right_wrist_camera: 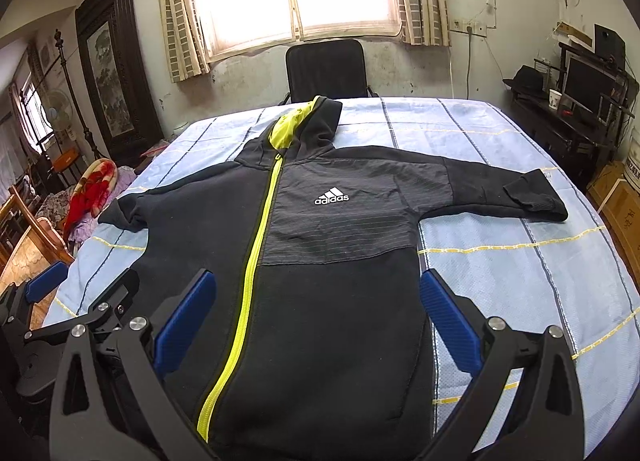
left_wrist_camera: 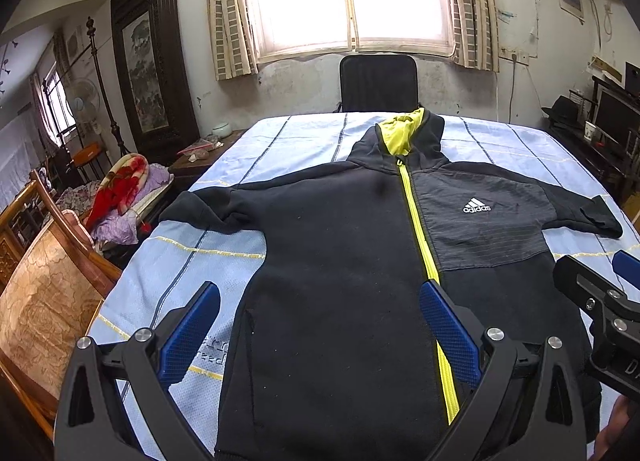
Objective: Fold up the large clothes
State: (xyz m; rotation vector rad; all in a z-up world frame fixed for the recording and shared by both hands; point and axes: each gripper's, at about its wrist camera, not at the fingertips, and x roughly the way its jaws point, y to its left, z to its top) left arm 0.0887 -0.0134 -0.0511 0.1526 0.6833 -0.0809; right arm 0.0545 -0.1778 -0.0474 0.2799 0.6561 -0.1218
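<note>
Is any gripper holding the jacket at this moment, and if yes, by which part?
Nothing is held. The left gripper and the right gripper are both open above the lower part of the jacket, which lies flat on the bed.

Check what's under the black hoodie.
The hoodie lies flat, zipped, on a light blue striped sheet that shows all around it. Whatever is directly beneath the fabric is covered.

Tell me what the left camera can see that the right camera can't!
Only the left wrist view shows the brown wooden chair close beside the bed. Only the right wrist view shows the cardboard box on the floor at the right. Both show the black hoodie spread flat, front up, with its yellow zipper closed, on the blue sheet, and both the left gripper and right gripper open above its lower part.
</note>
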